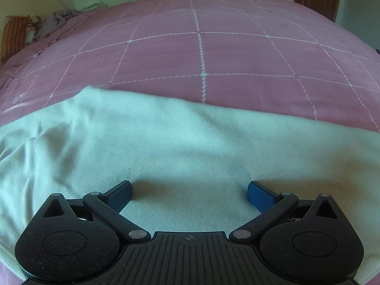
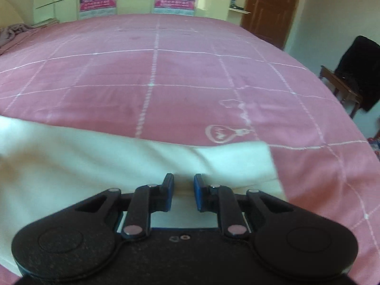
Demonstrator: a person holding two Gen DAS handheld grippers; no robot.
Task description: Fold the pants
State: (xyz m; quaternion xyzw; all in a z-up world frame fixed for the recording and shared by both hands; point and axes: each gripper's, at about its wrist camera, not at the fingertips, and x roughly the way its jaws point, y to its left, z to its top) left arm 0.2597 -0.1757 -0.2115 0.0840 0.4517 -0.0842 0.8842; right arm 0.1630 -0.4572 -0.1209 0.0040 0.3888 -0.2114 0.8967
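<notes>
The pants [image 1: 166, 142] are pale cream cloth, lying flat across the near part of a pink checked bed [image 1: 213, 52]. My left gripper [image 1: 189, 193] is open wide, its blue pads just above the cloth, holding nothing. In the right wrist view the pants [image 2: 83, 156] end in a squared edge at the right, likely a leg hem. My right gripper [image 2: 183, 193] stands over that end with its jaws narrowly apart and cloth showing in the gap; I cannot tell if they pinch it.
The bed [image 2: 190, 76] stretches far ahead. A grey crumpled cloth [image 1: 59, 19] and an orange pillow [image 1: 13, 38] lie at its far left. A dark chair [image 2: 351, 83] stands off the bed's right side, with a brown door [image 2: 268, 7] behind.
</notes>
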